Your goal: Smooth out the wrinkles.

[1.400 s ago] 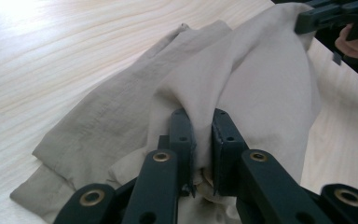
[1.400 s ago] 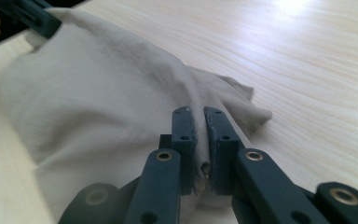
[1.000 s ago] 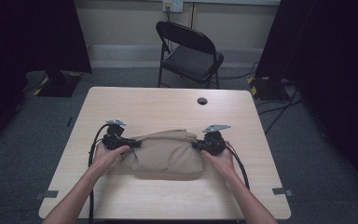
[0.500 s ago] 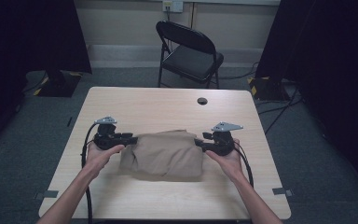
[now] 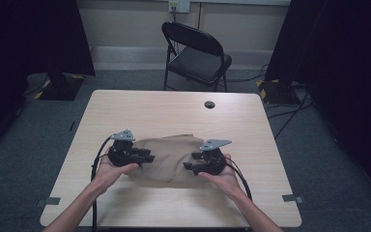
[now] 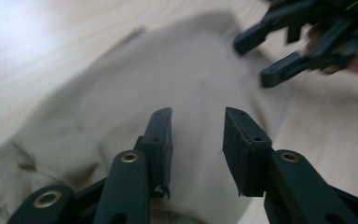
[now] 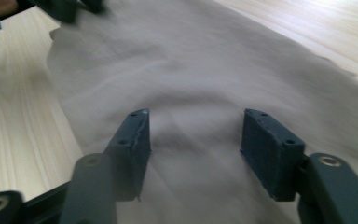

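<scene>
Pale wood-grain laminate covers the table (image 5: 140,104), which stands on grey carpet with a black folding chair (image 5: 198,53) beyond its far edge and a small dark round cap (image 5: 209,104) set into the top near that edge. Lying near the middle of the table, a little toward the near side, is a folded tan cloth (image 5: 169,154), soft and matte, with loose creases and a rumpled, thicker edge at its left end. A second ago both grippers were clamped on the cloth's left and right ends; since then they have let go and drawn inward over it, and the cloth now lies more bunched, its outline narrower. The left gripper (image 5: 147,157) hangs over the cloth's left part, its jaws parted with nothing between them; in the left gripper view (image 6: 198,126) the flat black pads stand clear above the fabric. The right gripper (image 5: 189,162) hovers over the right part, its jaws having just been opening, and in the right gripper view (image 7: 193,135) the ribbed rectangular pads stand wide apart with bare cloth beneath, not pressing on it.
</scene>
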